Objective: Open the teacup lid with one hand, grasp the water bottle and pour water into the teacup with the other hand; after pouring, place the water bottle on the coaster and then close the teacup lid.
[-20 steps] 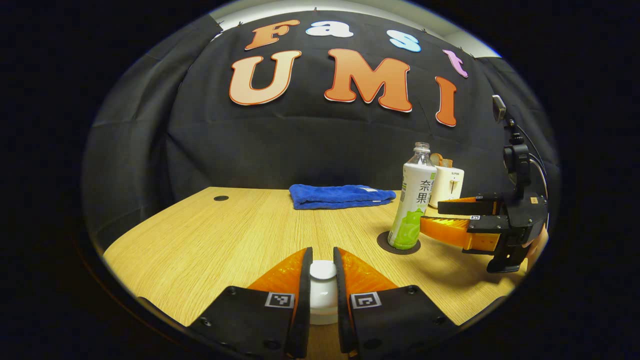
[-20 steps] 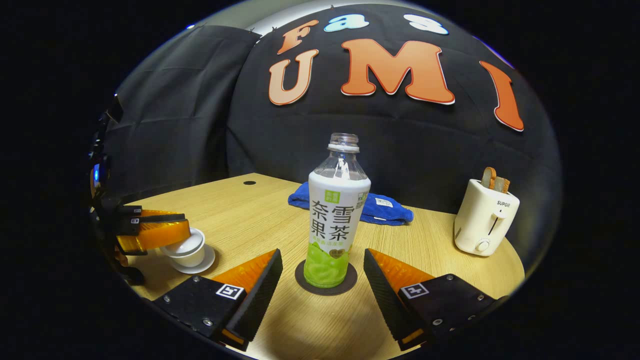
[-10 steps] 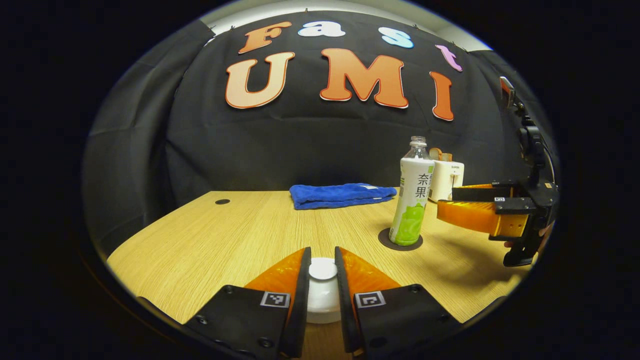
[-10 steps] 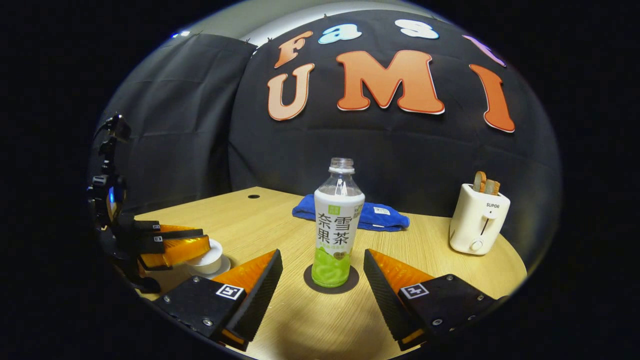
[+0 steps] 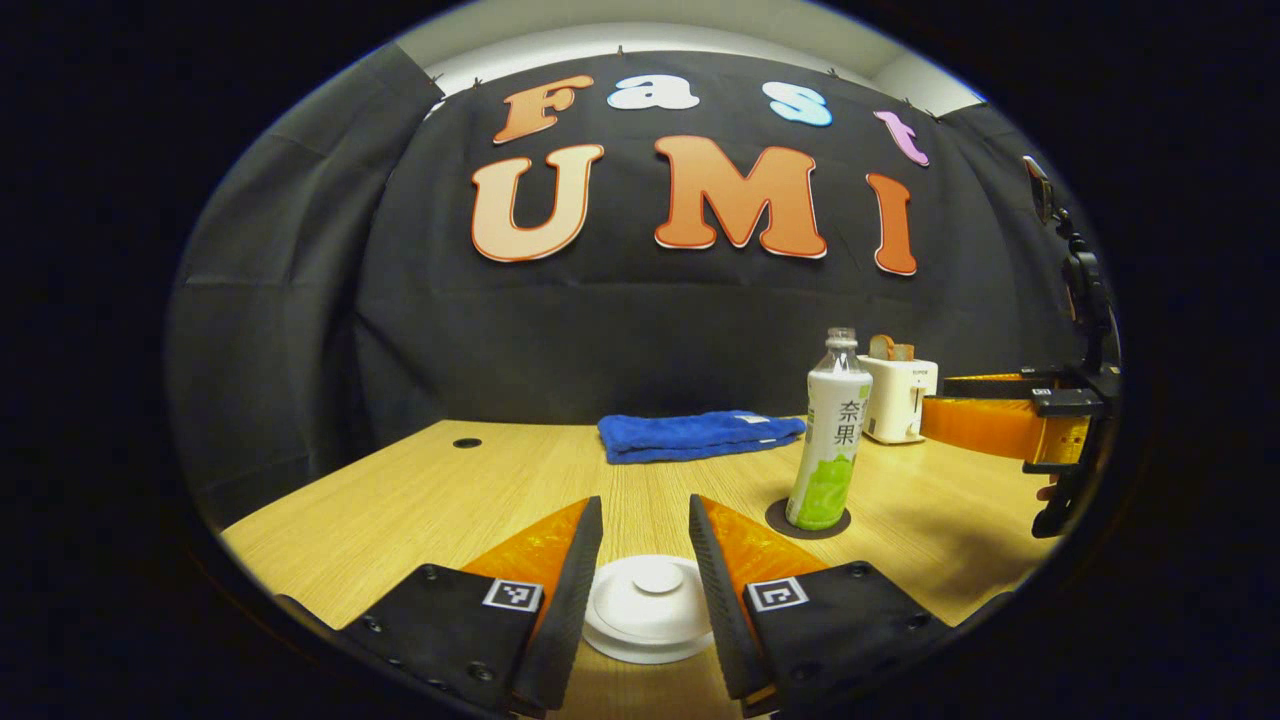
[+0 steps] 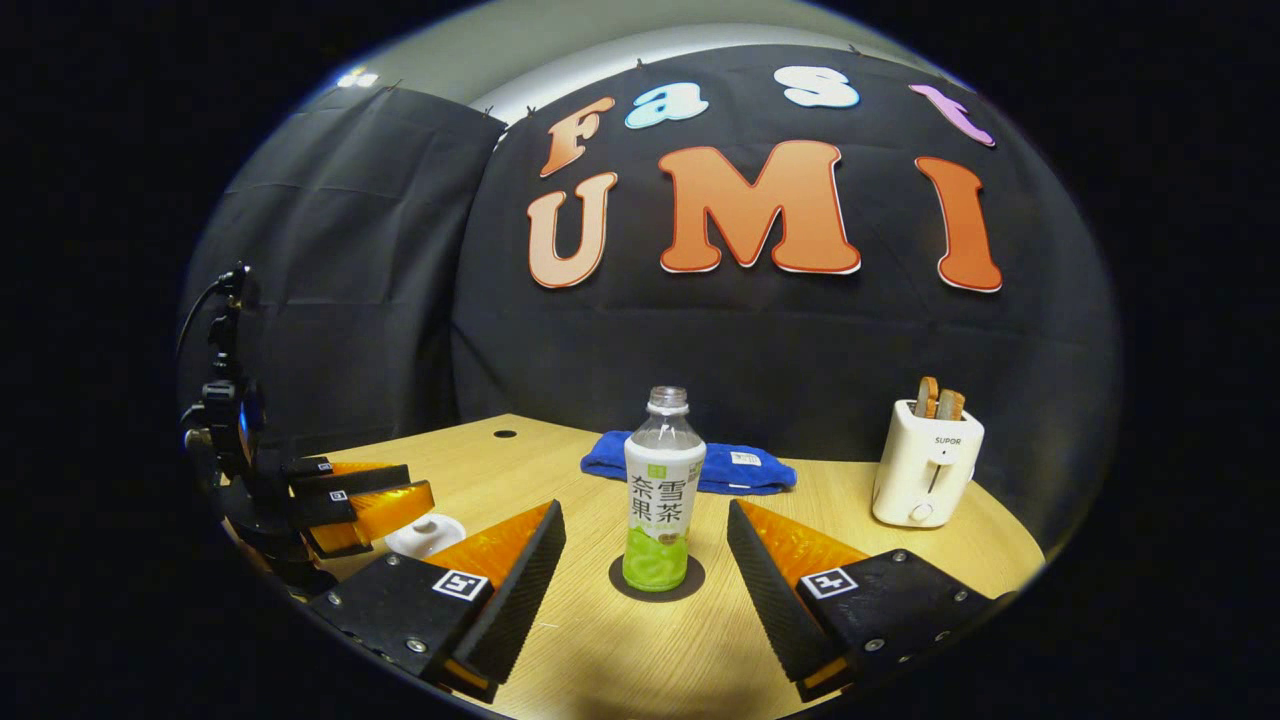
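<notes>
Here, in the left gripper view, a small round hole marks the far left of the wooden table. The left gripper has its jaws parted, and the white teacup lid sits between them on the teacup, touching neither finger. Whether the cup under it stands on a saucer cannot be told. Behind, a folded blue towel lies near the back edge. Right of it the water bottle stands upright on the dark round coaster, its cap off. Just beyond stands a white toaster with bread slices in its slots. At the far right the right gripper hovers above the table, well apart from the bottle.

In the right gripper view, the left gripper shows at the left edge, with the teacup lid just below its fingers. The right gripper is spread wide, with the water bottle on the coaster standing ahead in the gap, untouched. The towel lies behind it, and the toaster stands farther right.
</notes>
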`<control>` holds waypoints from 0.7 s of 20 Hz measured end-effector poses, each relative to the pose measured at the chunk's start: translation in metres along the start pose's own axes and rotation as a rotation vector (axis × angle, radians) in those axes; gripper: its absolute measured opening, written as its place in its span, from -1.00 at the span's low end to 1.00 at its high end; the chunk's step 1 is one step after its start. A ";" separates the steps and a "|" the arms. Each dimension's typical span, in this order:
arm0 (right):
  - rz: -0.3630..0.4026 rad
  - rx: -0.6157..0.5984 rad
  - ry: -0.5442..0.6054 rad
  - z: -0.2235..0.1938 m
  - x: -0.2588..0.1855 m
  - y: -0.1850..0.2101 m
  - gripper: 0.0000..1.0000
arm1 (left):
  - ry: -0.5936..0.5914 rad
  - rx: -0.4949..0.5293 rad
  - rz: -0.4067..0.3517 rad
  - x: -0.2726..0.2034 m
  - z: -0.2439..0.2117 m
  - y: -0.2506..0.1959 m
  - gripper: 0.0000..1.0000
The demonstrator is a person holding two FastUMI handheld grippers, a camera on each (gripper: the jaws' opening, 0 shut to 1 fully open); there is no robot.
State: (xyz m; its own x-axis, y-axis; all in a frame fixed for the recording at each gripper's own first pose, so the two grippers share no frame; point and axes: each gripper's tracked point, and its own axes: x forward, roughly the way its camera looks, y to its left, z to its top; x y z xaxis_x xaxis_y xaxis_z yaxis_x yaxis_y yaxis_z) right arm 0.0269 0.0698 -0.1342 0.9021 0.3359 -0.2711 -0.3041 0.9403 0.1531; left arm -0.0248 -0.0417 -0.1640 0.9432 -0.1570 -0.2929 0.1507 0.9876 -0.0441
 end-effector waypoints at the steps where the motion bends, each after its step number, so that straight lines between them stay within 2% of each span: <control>1: 0.000 -0.004 -0.016 0.003 -0.002 0.000 0.95 | -0.004 -0.021 0.005 0.000 0.005 0.000 0.34; 2: -0.004 -0.014 -0.024 0.003 -0.001 -0.001 0.95 | -0.010 -0.048 0.010 0.001 0.010 0.002 0.36; 3: -0.021 -0.019 -0.019 0.000 -0.002 -0.003 0.95 | -0.022 -0.072 0.017 0.002 0.018 0.003 0.63; 4: -0.031 -0.024 -0.012 -0.003 -0.002 -0.003 0.95 | -0.037 -0.089 0.018 0.000 0.026 0.001 0.74; 5: -0.042 -0.028 -0.016 -0.002 -0.004 -0.004 0.95 | -0.054 -0.095 0.020 0.000 0.036 0.001 0.75; 7: -0.072 -0.037 -0.041 0.006 -0.009 -0.009 0.96 | -0.091 -0.079 0.033 -0.001 0.053 0.003 0.90; 11: -0.114 -0.005 -0.104 0.031 -0.023 -0.013 0.95 | -0.167 -0.059 0.064 -0.010 0.088 0.002 0.89; 13: -0.128 -0.002 -0.131 0.040 -0.030 -0.015 0.95 | -0.190 -0.048 0.071 -0.012 0.095 0.001 0.95; 14: -0.139 -0.008 -0.142 0.044 -0.032 -0.017 0.95 | -0.199 -0.044 0.068 -0.014 0.099 -0.001 0.90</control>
State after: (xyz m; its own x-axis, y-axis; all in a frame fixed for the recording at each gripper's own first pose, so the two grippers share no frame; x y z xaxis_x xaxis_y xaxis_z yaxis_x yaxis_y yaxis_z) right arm 0.0163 0.0409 -0.0859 0.9696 0.1919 -0.1519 -0.1753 0.9777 0.1161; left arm -0.0089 -0.0409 -0.0651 0.9913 -0.0827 -0.1025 0.0754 0.9945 -0.0732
